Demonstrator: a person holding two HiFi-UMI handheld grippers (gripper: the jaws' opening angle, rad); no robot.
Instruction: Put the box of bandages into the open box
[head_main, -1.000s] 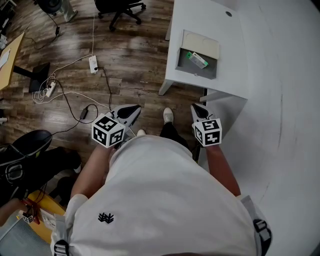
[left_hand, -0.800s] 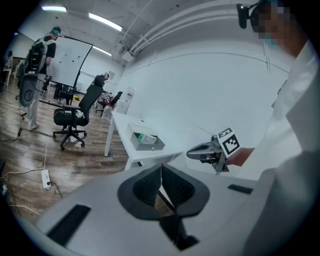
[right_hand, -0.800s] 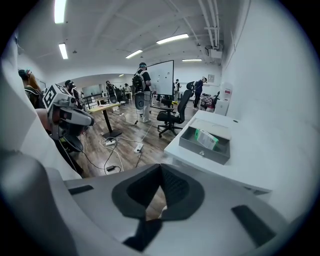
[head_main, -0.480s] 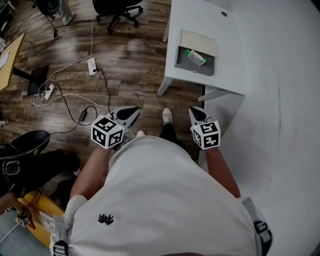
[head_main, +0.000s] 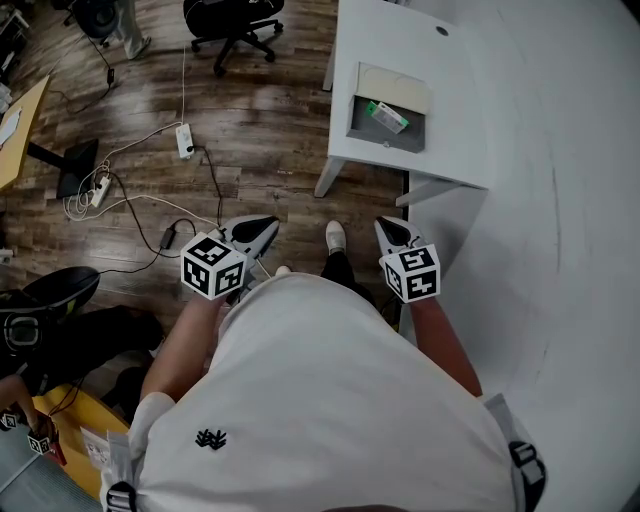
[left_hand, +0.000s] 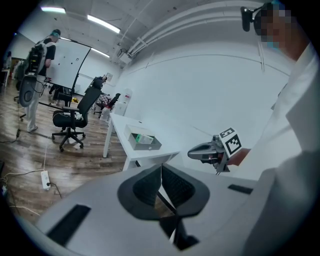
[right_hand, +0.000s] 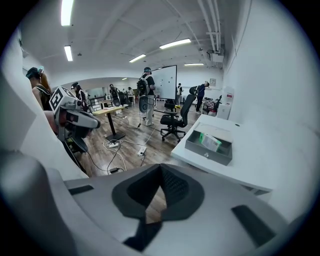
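The floor (head_main: 260, 150) is dark brown wood. A white table (head_main: 455, 90) stands on it, next to a white wall (right_hand: 270, 75). A black chair (head_main: 228, 14) on wheels is near the table. Cables (head_main: 212, 178) and a power strip (head_main: 186, 139) lie on the floor. A light wooden desk (head_main: 18, 125) is at the left edge. Long lights (right_hand: 172, 44) shine on the ceiling. A whiteboard (right_hand: 167, 82) stands far back.
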